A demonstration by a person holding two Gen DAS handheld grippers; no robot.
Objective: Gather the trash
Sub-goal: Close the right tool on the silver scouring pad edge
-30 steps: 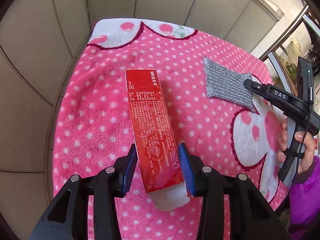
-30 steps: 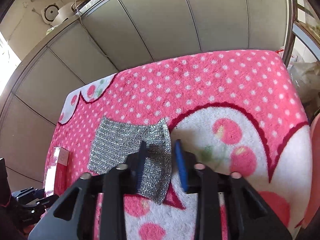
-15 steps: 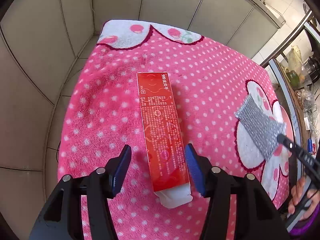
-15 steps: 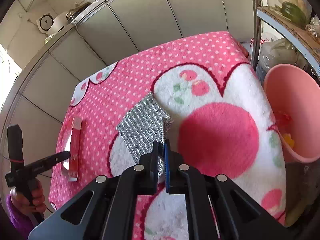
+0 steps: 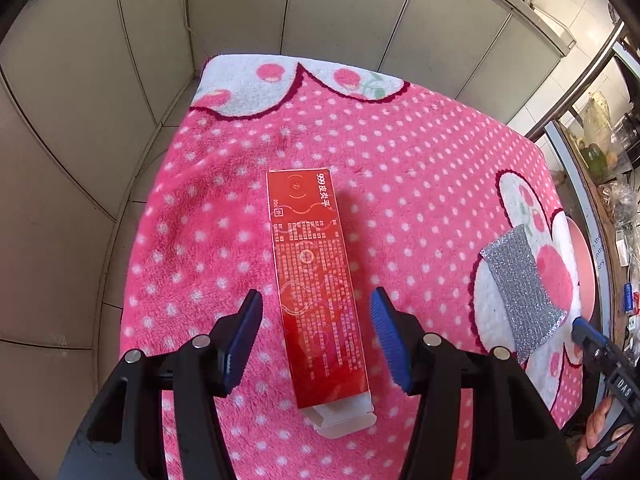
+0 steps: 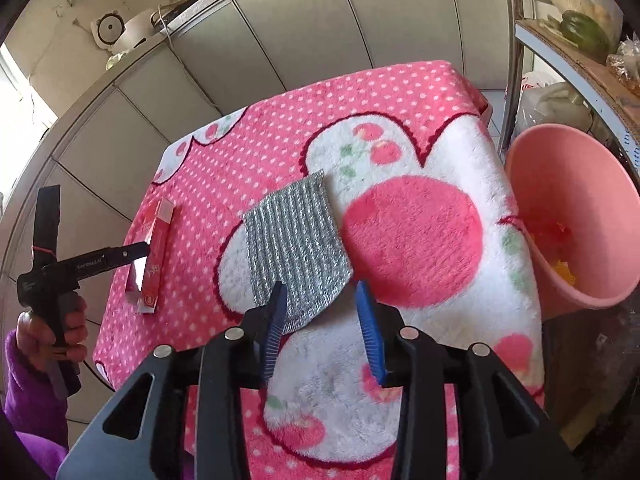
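Red box (image 5: 316,280) lies flat on the pink dotted blanket (image 5: 400,168) covering the surface, near-left part. Left gripper (image 5: 316,336) hovers over its near end, jaws well apart, straddling the box without touching. Silver scouring pad (image 6: 296,244) lies flat on the blanket's white flower patch, right of the box. Right gripper (image 6: 320,328) at the pad's near edge, jaws opening, pad's edge between them, not pinched. Pink bin (image 6: 576,216) stands just off the right edge, with scraps inside. Grey cabinet doors (image 5: 340,12) behind.
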